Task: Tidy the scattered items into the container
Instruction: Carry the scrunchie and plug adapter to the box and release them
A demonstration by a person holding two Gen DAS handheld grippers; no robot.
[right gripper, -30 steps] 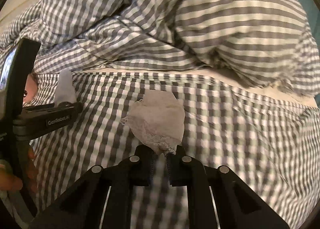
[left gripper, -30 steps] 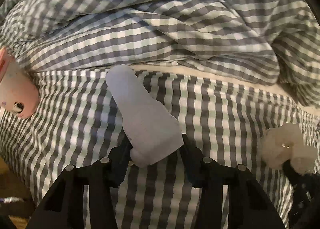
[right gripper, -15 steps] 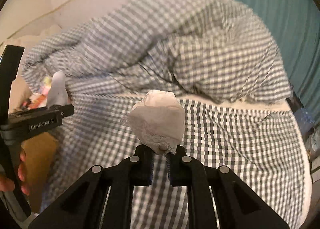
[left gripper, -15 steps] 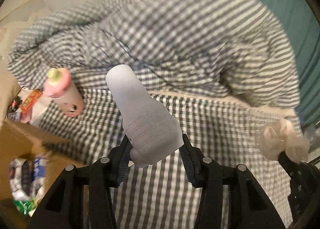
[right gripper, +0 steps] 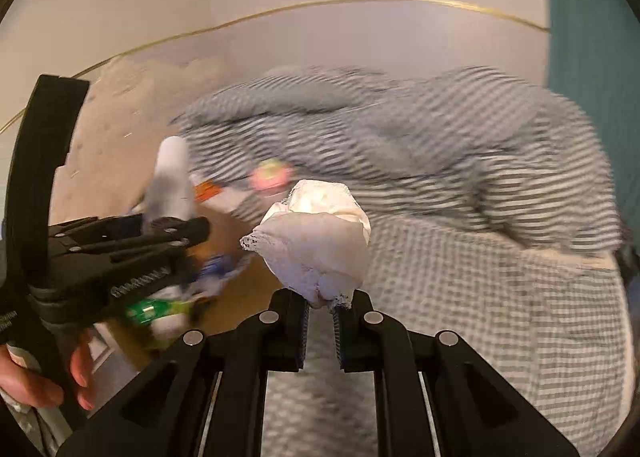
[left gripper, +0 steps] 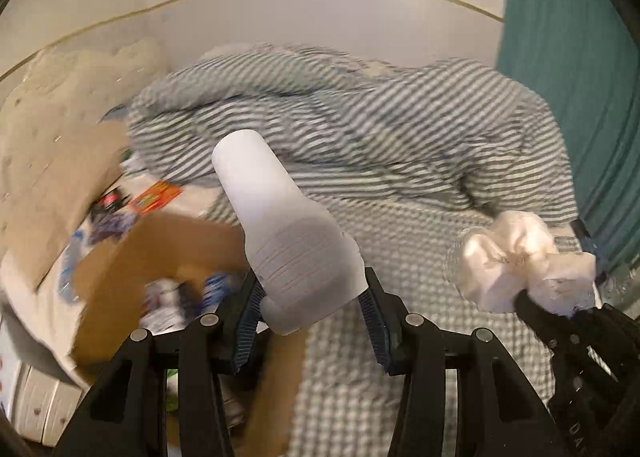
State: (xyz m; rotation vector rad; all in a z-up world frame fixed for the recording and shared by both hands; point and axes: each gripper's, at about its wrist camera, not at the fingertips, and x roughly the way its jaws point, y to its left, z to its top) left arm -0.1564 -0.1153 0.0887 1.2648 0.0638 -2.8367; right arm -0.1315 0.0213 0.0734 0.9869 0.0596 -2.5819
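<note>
My left gripper (left gripper: pixel 310 321) is shut on a white and grey sock (left gripper: pixel 288 241) that stands up between its fingers. It also shows in the right wrist view (right gripper: pixel 170 181). My right gripper (right gripper: pixel 320 321) is shut on a crumpled white lace-edged cloth (right gripper: pixel 316 237), also seen at the right of the left wrist view (left gripper: pixel 524 261). Both are raised beside the bed. An open cardboard box (left gripper: pixel 168 241) holding several packets lies below and left of the left gripper; it also shows in the right wrist view (right gripper: pixel 256 289).
A bed with a grey checked sheet (left gripper: pixel 400 337) and a bunched checked duvet (left gripper: pixel 360 145) fills the middle and right. A pink bottle (right gripper: pixel 270 175) lies on the bed near the box. A beige pillow (left gripper: pixel 60 105) lies far left. A teal curtain (left gripper: pixel 580 77) hangs at right.
Both grippers have lifted away from the bed and swung left with their loads. The cardboard box has come into view under the left gripper.
</note>
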